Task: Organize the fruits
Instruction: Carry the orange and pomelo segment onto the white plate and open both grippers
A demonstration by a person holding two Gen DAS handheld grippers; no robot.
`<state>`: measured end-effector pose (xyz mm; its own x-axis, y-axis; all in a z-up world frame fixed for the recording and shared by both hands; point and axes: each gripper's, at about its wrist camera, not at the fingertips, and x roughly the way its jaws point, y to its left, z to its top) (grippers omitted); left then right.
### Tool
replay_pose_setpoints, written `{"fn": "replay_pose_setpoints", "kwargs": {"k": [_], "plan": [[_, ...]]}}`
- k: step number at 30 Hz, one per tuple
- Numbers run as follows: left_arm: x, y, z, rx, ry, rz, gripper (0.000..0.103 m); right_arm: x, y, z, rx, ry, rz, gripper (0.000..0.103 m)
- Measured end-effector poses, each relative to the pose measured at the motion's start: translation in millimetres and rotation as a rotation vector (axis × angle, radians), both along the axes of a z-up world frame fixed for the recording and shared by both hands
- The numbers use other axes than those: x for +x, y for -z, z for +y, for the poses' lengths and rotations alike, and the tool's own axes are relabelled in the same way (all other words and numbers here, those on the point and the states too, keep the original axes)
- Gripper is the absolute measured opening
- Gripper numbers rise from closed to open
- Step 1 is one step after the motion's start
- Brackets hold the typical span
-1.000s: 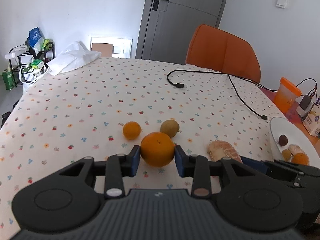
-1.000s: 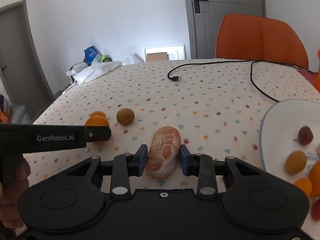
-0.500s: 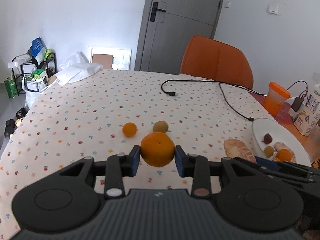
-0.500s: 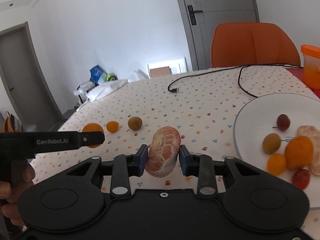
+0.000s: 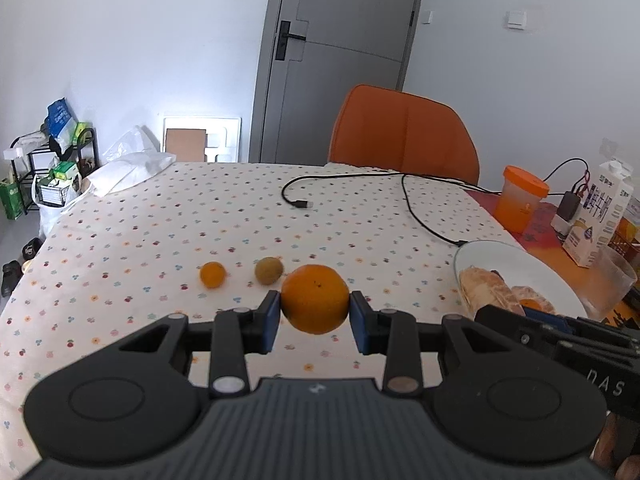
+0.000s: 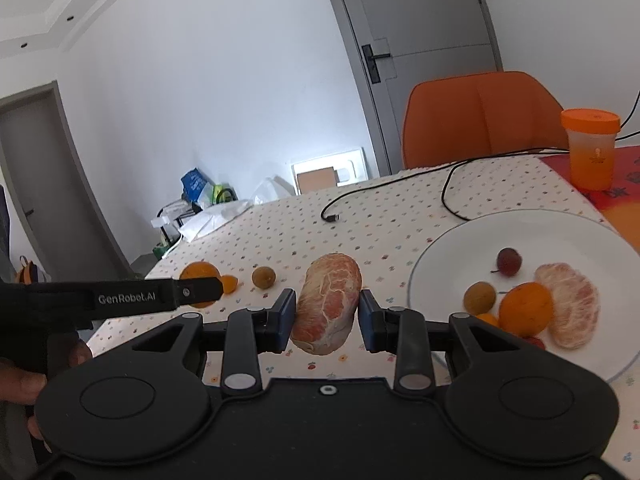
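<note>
My left gripper (image 5: pixel 315 316) is shut on a large orange (image 5: pixel 315 298) and holds it above the tablecloth. My right gripper (image 6: pixel 327 317) is shut on a peeled pomelo piece (image 6: pixel 327 303), held above the table just left of the white plate (image 6: pixel 560 228). The plate holds an orange (image 6: pixel 525 308), a pomelo segment (image 6: pixel 570 304), a red fruit (image 6: pixel 509 261) and a brown fruit (image 6: pixel 479 298). A small orange (image 5: pixel 212 274) and a brown kiwi-like fruit (image 5: pixel 269 270) lie on the table.
A black cable (image 5: pixel 412 196) runs across the far table. An orange-lidded cup (image 5: pixel 520 204), a milk carton (image 5: pixel 598 216) and a glass (image 5: pixel 614 280) stand at the right. An orange chair (image 5: pixel 404 136) is behind the table.
Both grippers have risen with their fruit and moved right toward the plate. The pomelo piece now sits beside the plate's left rim.
</note>
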<state>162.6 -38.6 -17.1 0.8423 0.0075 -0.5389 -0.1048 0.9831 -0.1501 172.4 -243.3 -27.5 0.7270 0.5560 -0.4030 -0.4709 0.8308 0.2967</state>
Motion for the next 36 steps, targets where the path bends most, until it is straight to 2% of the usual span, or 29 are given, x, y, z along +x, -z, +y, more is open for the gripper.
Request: {"fn": "replay_pose_setpoints", "kwargs": {"k": [16,24,36], "plan": [[3.6,-13.3,-51.3,0.024,0.025,-0.053,0.035,-4.6,-7.7,-49.3,0.068,-0.016,-0.056,0.032],[21.0,-12.5,-80.7,0.026,0.082,-0.050,0.035,2.5,-4.0,-76.8,0.082,0.058,-0.060,0.032],[62.7,4.6,-117.3,0.040,0.156,-0.009,0.035,24.0,13.7,-112.6,0.069,0.183,-0.031,0.032]]}}
